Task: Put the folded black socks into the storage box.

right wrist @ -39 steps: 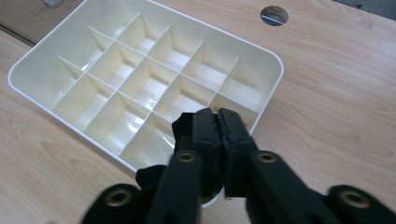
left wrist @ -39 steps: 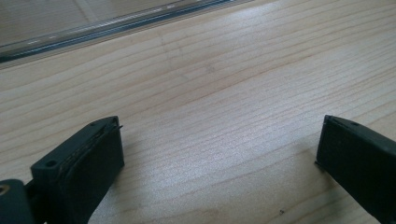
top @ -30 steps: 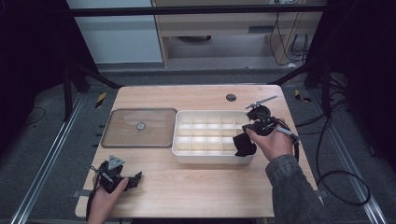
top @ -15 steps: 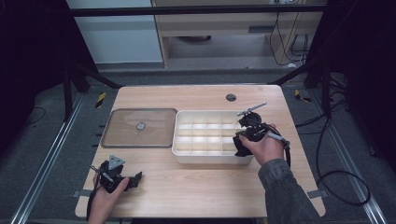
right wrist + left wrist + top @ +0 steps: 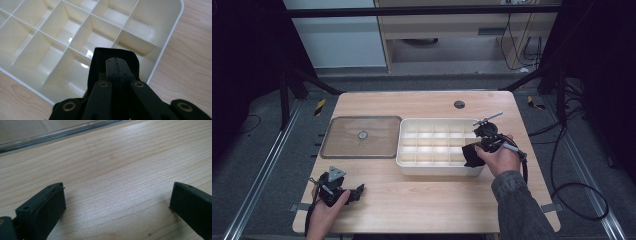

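Note:
A white divided tray (image 5: 437, 169) sits mid-table, its compartments bare. My right gripper (image 5: 479, 147) hovers over the tray's near right corner and is shut on a piece of black fabric (image 5: 471, 156). In the right gripper view the jaws (image 5: 117, 60) are pressed together with the black fabric (image 5: 98, 66) wrapped around them, above the compartments by the tray's rim (image 5: 172, 37). My left gripper (image 5: 356, 192) rests at the table's front left, open. The left gripper view has its jaws (image 5: 117, 200) wide apart over bare wood.
A clear flat lid (image 5: 362, 137) with a small round knob lies left of the tray; its edge (image 5: 50, 135) crosses the top of the left gripper view. A dark round hole (image 5: 459, 104) marks the table behind the tray. Cables trail off the right side.
My right gripper has moved left and nearer, from the tray's right edge to over its near right compartments, still holding the black fabric. The left gripper has stayed put.

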